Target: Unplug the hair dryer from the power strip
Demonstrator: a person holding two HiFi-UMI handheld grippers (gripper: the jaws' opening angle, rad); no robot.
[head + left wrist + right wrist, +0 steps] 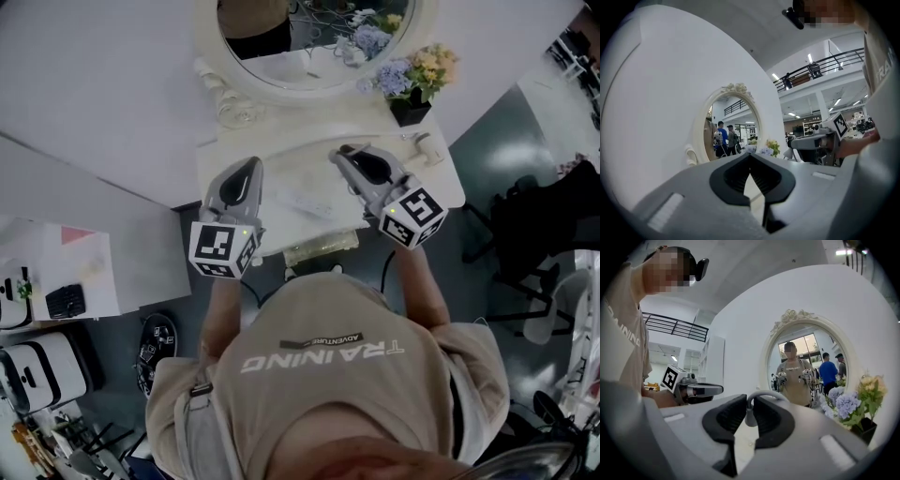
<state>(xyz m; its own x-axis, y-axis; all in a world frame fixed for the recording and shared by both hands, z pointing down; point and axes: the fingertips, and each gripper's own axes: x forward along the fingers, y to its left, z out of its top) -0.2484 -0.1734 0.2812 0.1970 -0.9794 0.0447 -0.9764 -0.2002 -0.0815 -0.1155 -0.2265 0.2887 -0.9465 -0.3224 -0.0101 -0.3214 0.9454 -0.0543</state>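
Observation:
In the head view both grippers are held up over a white vanity table [441,192]. My right gripper [343,155] is shut on a pale grey cord end [750,414]; the cord arches up out of the jaws in the right gripper view. A white power strip [306,202] lies flat on the table between the grippers, apart from both. What looks like the white hair dryer [427,147] lies at the table's back right. My left gripper [251,167] is level, its fingertips meeting, nothing between them [750,157].
An oval white-framed mirror [314,37] stands at the table's back, with a dark pot of flowers [412,82] to its right. A clear tray [321,247] sits at the table's front edge. A dark chair [534,220] stands on the right, cluttered shelves on the left.

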